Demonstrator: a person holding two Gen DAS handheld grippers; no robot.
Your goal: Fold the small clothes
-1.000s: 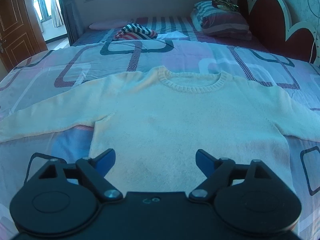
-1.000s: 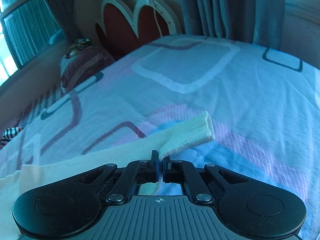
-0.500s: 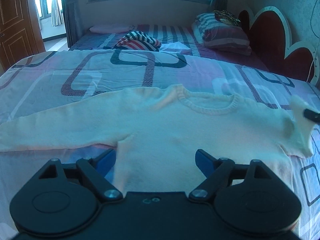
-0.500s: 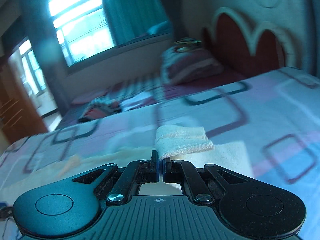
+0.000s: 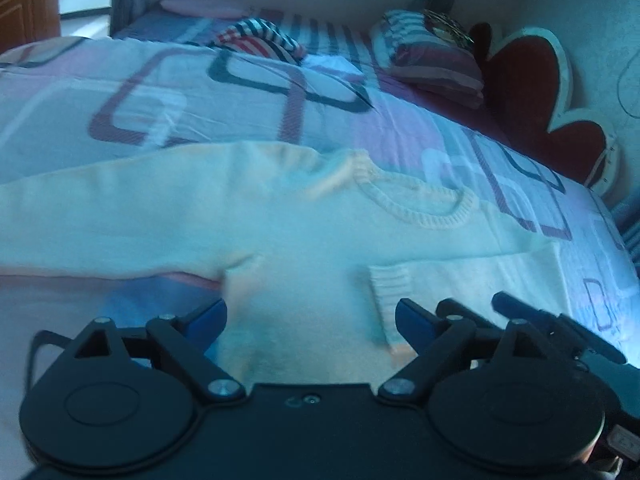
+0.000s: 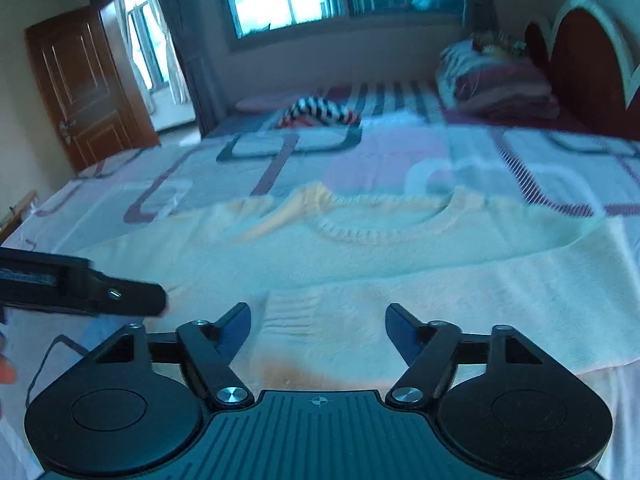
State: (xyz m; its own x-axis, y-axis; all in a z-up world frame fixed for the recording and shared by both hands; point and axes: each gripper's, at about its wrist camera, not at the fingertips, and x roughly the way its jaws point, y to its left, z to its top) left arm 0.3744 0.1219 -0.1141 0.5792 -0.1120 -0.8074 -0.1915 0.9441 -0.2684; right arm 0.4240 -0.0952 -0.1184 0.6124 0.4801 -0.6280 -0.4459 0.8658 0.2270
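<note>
A cream knit sweater (image 5: 280,232) lies flat on the bed, neck away from me. Its right sleeve is folded across the body, with the ribbed cuff (image 5: 390,284) resting on the chest; the cuff (image 6: 294,312) also shows in the right wrist view. The left sleeve (image 5: 80,224) stretches out to the left. My left gripper (image 5: 311,316) is open and empty over the sweater's lower body. My right gripper (image 6: 318,322) is open and empty just above the folded sleeve (image 6: 480,292). Part of the left gripper (image 6: 80,292) shows at the left of the right wrist view.
The bed has a patterned sheet (image 5: 160,92). A striped folded garment (image 5: 260,40) and a stack of striped pillows (image 5: 436,60) lie at the far side. A red heart-shaped headboard (image 5: 540,96) is at the right. A wooden door (image 6: 88,88) stands at the far left.
My right gripper carried the right sleeve across the sweater's body, then opened and let the cuff go. The left gripper stayed open and shifted slightly left.
</note>
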